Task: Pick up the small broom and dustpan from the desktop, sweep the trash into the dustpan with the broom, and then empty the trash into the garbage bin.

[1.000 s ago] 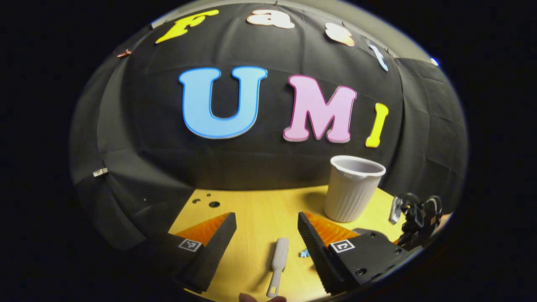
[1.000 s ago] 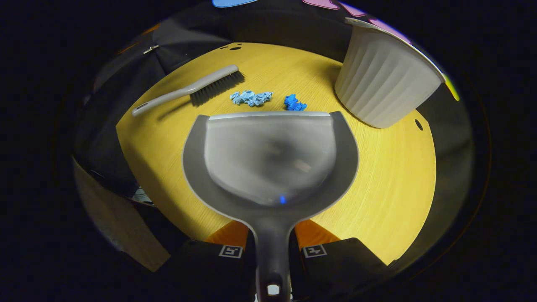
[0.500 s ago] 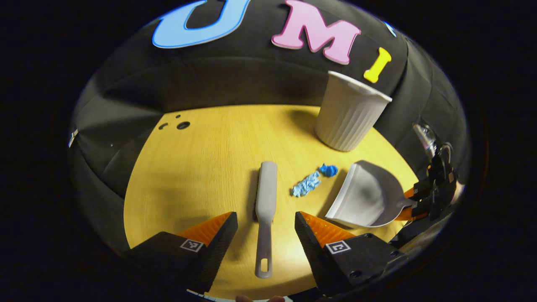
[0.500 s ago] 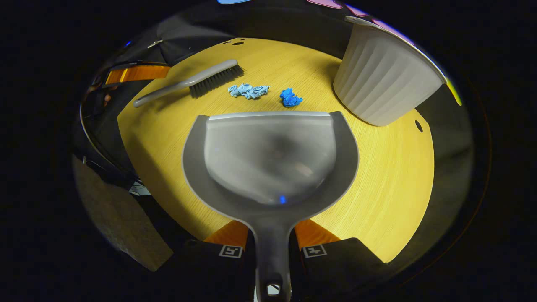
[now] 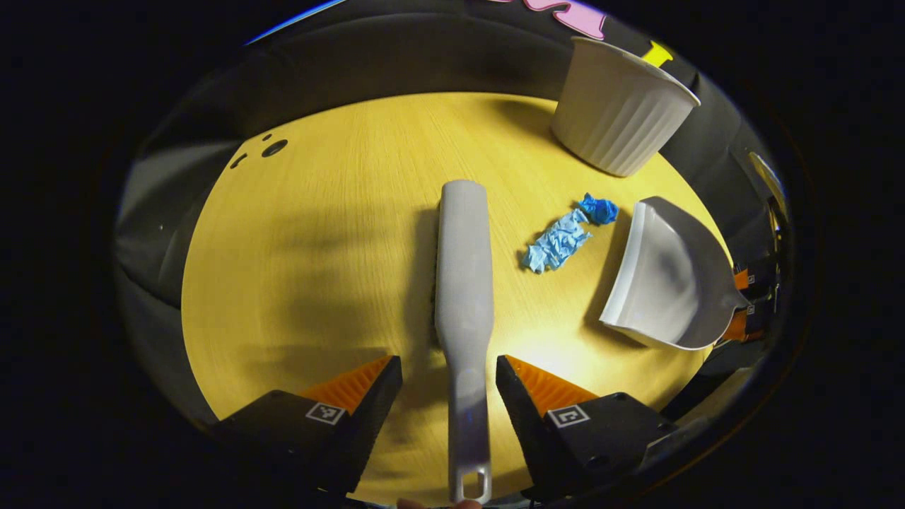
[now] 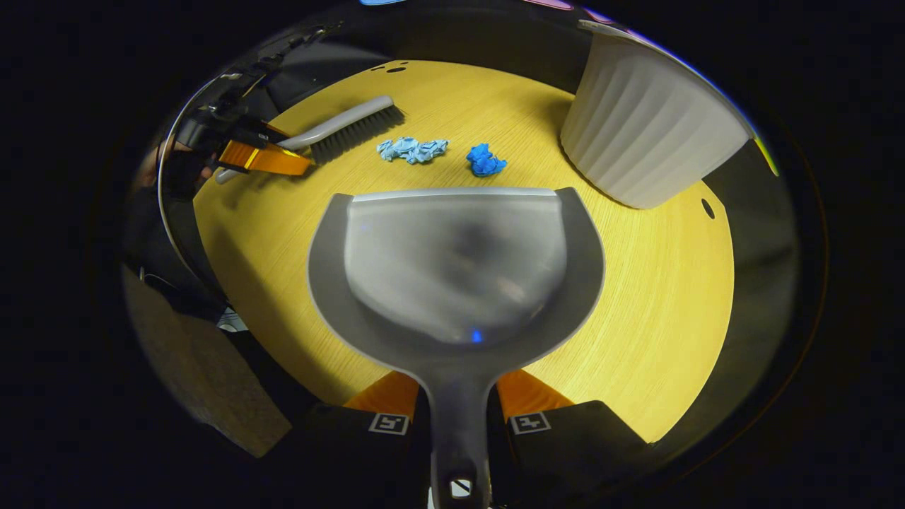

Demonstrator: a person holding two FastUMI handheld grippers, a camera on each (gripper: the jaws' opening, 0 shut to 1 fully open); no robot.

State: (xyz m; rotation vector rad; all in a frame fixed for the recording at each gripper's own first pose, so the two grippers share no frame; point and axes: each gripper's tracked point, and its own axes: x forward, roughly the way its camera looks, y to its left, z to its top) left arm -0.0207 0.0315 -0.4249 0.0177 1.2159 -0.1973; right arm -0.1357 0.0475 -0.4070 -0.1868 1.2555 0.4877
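- There is a gap on each side of the broom (image 5: 463, 283) handle, between it and the left gripper (image 5: 448, 378) fingers
- Right of those fingers lie blue paper scraps (image 5: 558, 240), then the dustpan (image 5: 672, 279)
- Left of them the table (image 5: 297, 268) is bare

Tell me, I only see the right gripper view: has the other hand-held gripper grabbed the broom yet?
Observer: Not yet. In the left gripper view the left hand-held gripper is open. The broom has its handle lying between the fingers, with a gap on each side.
Operator: Is it at the very end of the handle?
Observer: No. The fingertips sit partway along the handle. The end with the hanging hole lies back past them, nearer that camera.
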